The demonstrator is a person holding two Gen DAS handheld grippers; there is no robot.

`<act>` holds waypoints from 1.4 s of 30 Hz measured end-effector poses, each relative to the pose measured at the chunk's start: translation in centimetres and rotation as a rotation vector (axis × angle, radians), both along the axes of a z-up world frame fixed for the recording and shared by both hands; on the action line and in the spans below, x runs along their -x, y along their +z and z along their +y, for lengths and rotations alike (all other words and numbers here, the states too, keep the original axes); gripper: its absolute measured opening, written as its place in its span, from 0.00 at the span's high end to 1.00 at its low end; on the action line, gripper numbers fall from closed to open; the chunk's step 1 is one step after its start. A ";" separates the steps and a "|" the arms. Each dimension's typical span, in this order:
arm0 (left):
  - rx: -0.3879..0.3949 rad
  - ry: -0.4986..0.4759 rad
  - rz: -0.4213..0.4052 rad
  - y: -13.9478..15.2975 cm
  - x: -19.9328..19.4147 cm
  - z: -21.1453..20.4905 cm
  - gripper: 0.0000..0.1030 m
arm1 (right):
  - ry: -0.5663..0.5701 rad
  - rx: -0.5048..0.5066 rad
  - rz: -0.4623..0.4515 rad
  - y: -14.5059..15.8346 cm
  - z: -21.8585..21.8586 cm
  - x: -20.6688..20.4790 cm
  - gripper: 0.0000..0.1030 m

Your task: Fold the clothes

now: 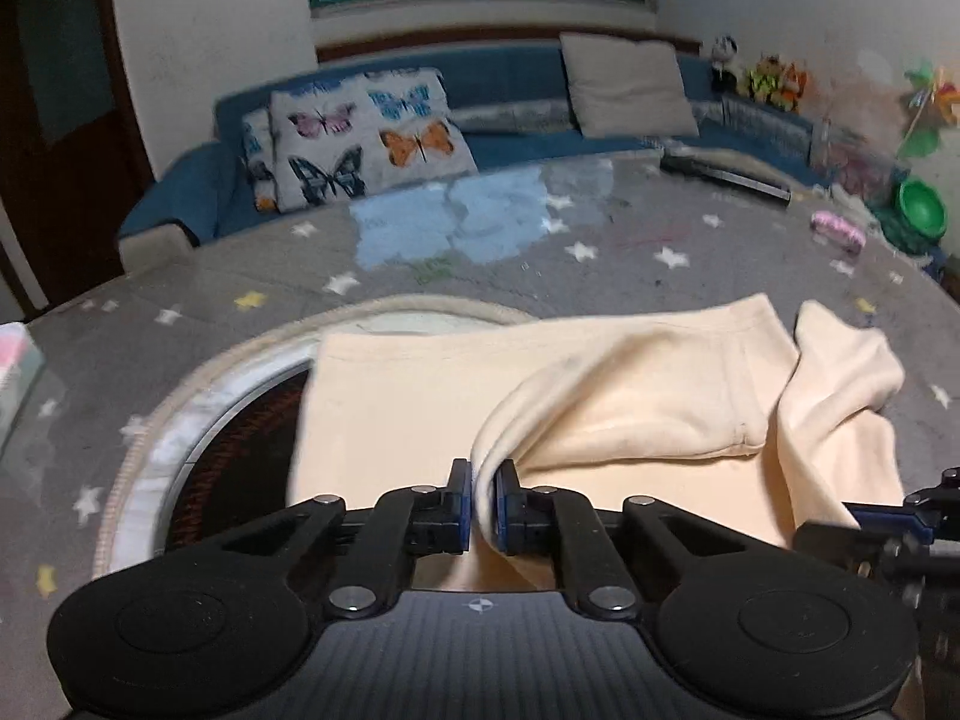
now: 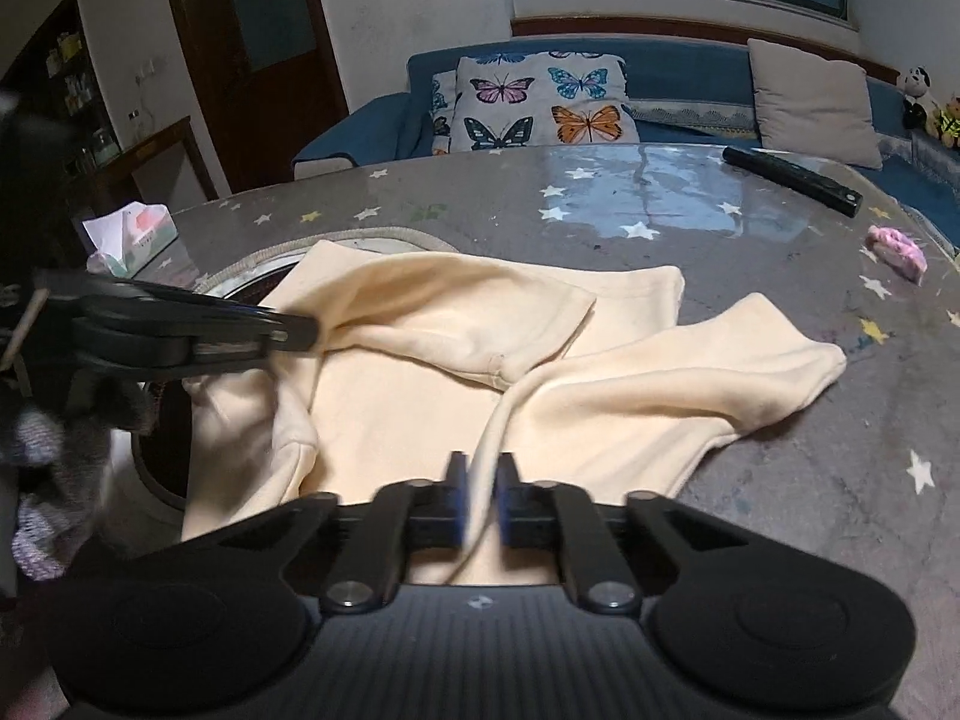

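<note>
Nearest the left wrist camera, the left tongs [image 1: 483,483] are pressed together on a raised fold of the cream-coloured soft fleece garment [image 1: 600,396], which lies spread on the grey star-patterned bench [image 1: 540,276]. The garment's left part covers a round rope-edged opening [image 1: 198,396] in the bench, and one limp sleeve-like flap trails off to its right. Beyond the garment, a butterfly-print cushion [image 1: 366,138] leans on a blue sofa [image 1: 504,84]. Nearest the right wrist camera, the right tongs [image 2: 480,492] pinch a thin edge of the same garment [image 2: 432,384], which rises between the blue pads. The left tongs [image 2: 294,333] reach in from the left and grip the cloth at the garment's left side. Right of the garment, well apart, sits a small pink bundle [image 2: 897,252]; behind it lies a long black bar [image 2: 792,180].
</note>
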State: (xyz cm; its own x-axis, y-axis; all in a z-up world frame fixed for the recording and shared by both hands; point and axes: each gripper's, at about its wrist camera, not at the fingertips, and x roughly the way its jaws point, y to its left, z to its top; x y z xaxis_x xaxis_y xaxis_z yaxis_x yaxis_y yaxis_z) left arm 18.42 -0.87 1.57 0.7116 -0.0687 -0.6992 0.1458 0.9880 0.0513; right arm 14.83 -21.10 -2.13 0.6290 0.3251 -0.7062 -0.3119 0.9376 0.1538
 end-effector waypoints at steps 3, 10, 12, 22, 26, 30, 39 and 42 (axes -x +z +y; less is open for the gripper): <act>-0.004 0.029 -0.055 1.4 2.5 1.4 0.92 | 0.002 0.001 -0.023 0.7 -0.5 1.3 0.97; 0.047 0.146 -0.089 3.0 10.3 6.5 0.92 | -0.003 -0.012 -0.061 2.3 -2.7 5.5 0.98; 0.060 0.180 -0.079 2.9 12.6 8.0 0.92 | -0.006 -0.021 -0.060 2.5 -3.4 6.9 0.98; 0.023 0.275 0.040 0.1 20.2 12.1 0.85 | -0.046 0.020 0.043 0.6 -7.1 12.3 0.94; -0.033 0.282 0.013 0.9 21.3 12.0 0.65 | -0.063 0.076 0.025 1.0 -7.6 12.5 0.84; -0.028 0.258 -0.039 2.5 21.7 11.0 0.55 | -0.056 0.135 -0.038 1.8 -6.7 10.9 0.61; 0.041 0.101 -0.052 2.5 20.7 6.3 0.50 | 0.011 0.248 -0.122 1.8 -3.4 5.9 0.60; 0.049 0.047 -0.019 1.2 19.8 4.8 0.50 | 0.013 0.262 -0.100 0.9 -2.5 3.7 0.65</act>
